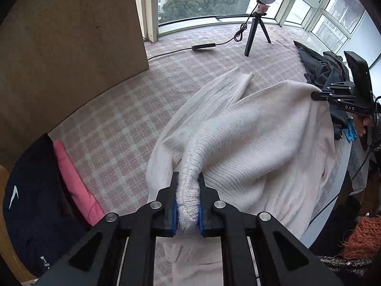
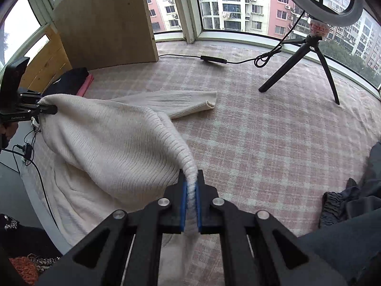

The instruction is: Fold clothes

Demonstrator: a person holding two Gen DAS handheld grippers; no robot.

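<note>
A pink-and-white checked cover (image 2: 262,143) spreads over the wide flat surface by the window; whether that surface is a bed or a platform I cannot tell. On it lies the white ribbed sweater (image 1: 250,138), its lower part resting on the cover and hanging over the near edge, its upper part lifted into a taut ridge between the two tools. One sleeve (image 2: 176,102) stretches flat away toward the ring-light tripod (image 2: 307,64).

A folded stack of dark and pink clothes (image 1: 47,190) sits at the left, and a loose pile of dark garments (image 1: 319,69) at the right.

The left hand-held gripper (image 1: 188,190) is clamped on a thick bunch of knit, the blue pads squeezing it. The right hand-held gripper (image 2: 190,190) is closed tight on a thinner ribbed edge.

To my eye this is the carrying-over stage of a fold. It should go best with both grips level and the span between them kept taut, so the lifted edge comes down straight, and with the flat sleeve not dragged askew.
</note>
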